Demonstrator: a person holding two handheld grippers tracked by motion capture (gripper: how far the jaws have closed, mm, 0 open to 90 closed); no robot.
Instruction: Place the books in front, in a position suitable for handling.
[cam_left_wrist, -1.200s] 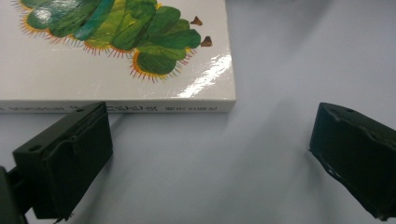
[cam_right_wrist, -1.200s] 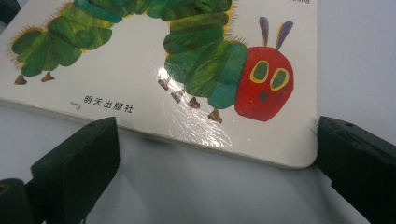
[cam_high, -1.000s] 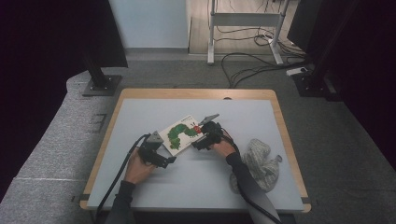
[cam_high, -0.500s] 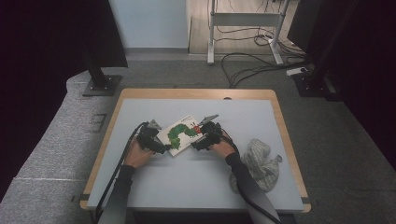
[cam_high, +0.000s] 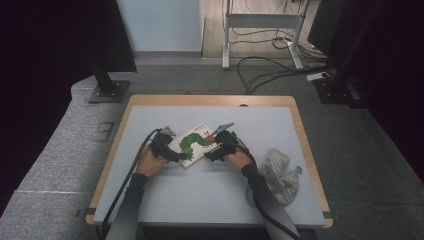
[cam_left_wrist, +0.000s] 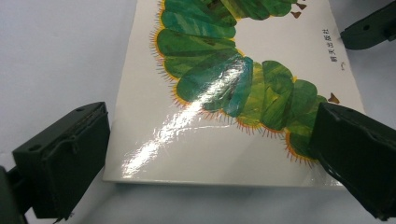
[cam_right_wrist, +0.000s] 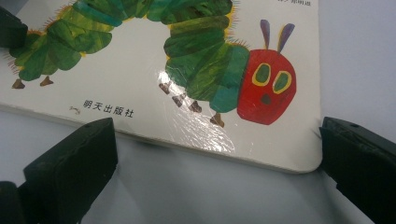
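With both the left gripper (cam_left_wrist: 205, 161) and right gripper (cam_right_wrist: 215, 163) spread wide, gripping nothing, around edges of the book (cam_high: 194, 144) mid-table (cam_high: 150, 200), a shallow pinch may slip off its glossy cover.

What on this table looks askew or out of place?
The book lies flat but turned at an angle to the table edges, between the left gripper and the right gripper, both with open jaws. A crumpled grey cloth sits near the right edge. Nothing looks spilled or damaged.

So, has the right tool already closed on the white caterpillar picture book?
No, the right tool stands open, both jaws short of the white caterpillar picture book's edge.
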